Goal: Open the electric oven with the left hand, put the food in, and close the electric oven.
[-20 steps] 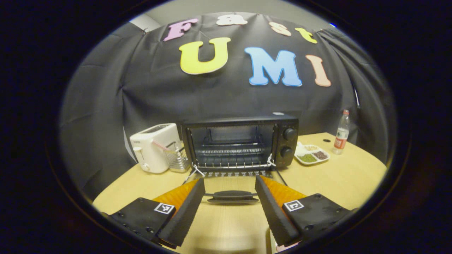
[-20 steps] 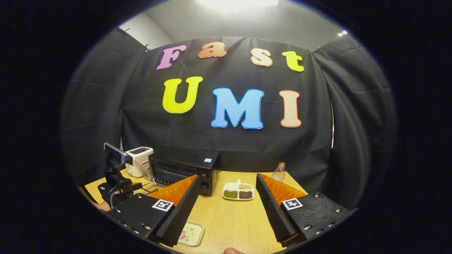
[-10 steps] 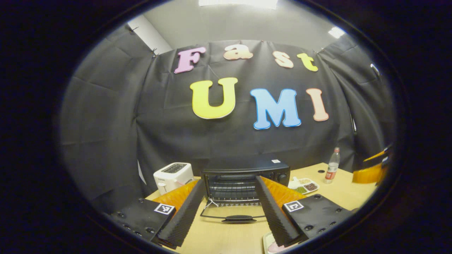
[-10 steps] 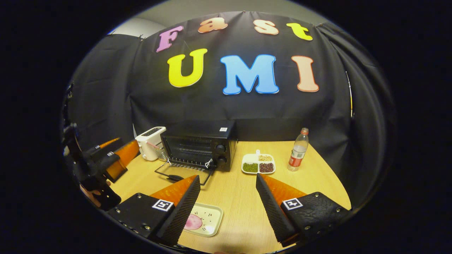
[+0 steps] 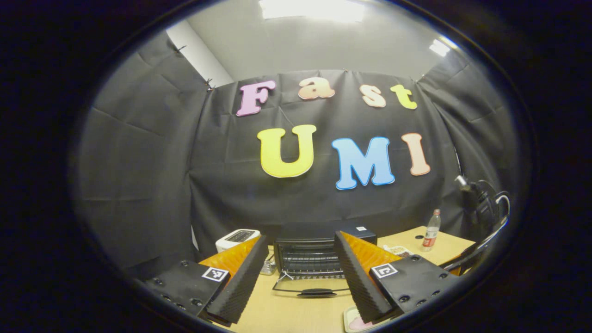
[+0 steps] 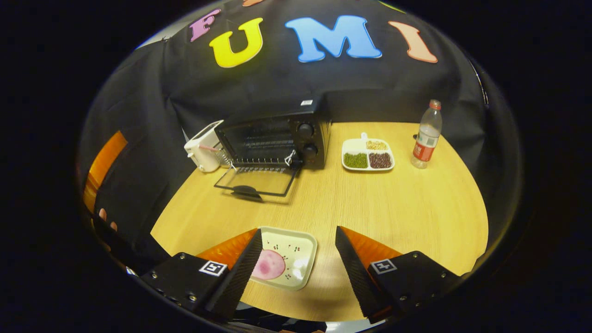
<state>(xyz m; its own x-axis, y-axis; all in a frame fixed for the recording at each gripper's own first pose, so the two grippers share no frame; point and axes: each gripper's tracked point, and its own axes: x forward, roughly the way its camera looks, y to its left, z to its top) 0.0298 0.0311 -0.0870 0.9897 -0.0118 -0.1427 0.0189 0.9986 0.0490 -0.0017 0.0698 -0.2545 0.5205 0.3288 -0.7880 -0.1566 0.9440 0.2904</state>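
Since 0.5 s ago the left gripper (image 5: 300, 273) has backed off w/ jaws wide, empty. Oven (image 6: 277, 138) door (image 6: 256, 181) lies flat open. Right gripper (image 6: 298, 266) has dipped, jaws wide apart, over the food tray (image 6: 296, 263) w/ a pink, prob. meat, slice (image 6: 269, 264). Bottle (image 6: 426, 135) label unreadable.

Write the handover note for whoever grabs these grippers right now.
Left gripper: open, holding nothing, raised in front of the oven.
Right gripper: open, holding nothing, above the near table edge, over the food tray.
Oven door: down flat on the table.
Done: oven opened.
Left: put the tray in the oven and close the door.
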